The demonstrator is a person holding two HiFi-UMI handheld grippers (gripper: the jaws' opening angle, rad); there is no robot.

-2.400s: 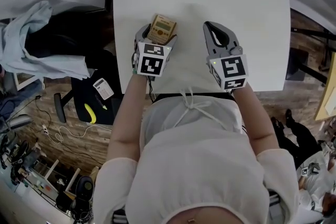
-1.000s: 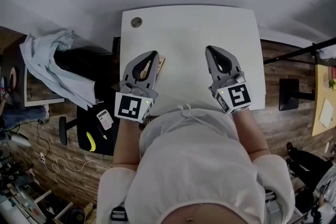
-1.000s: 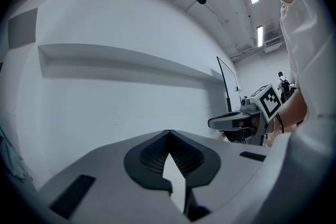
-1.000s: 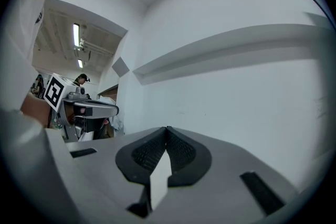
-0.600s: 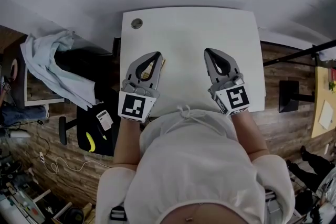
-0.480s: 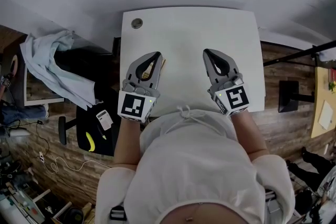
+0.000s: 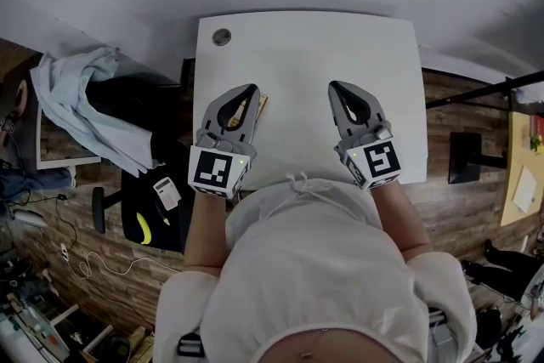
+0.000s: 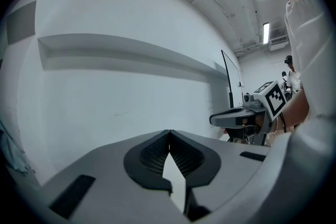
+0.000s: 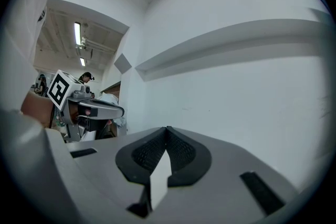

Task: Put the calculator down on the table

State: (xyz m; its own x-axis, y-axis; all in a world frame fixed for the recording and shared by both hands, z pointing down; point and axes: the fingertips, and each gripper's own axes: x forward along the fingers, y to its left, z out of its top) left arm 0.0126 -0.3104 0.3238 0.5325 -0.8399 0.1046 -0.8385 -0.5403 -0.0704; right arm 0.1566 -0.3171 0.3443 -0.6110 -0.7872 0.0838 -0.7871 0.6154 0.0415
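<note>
The tan calculator (image 7: 259, 104) lies on the white table (image 7: 306, 47) near its left edge. Most of it is hidden under my left gripper (image 7: 248, 87); a strip shows to the right of that gripper. In the left gripper view the left gripper (image 8: 169, 134) has its jaws shut together with nothing between them, pointing at a white wall. My right gripper (image 7: 333, 86) hovers over the table's middle right, apart from the calculator. The right gripper (image 9: 167, 129) is also shut and empty. Each gripper view shows the other gripper off to the side.
A round grommet (image 7: 221, 36) sits at the table's far left corner. Left of the table a pale cloth (image 7: 76, 93) drapes a dark chair. A small white device (image 7: 166, 193) and a yellow object (image 7: 144, 227) lie on a black seat.
In the earliest frame my left gripper held the calculator up; now it lies on the table under the shut, empty gripper. Over the last second both grippers barely shifted.
</note>
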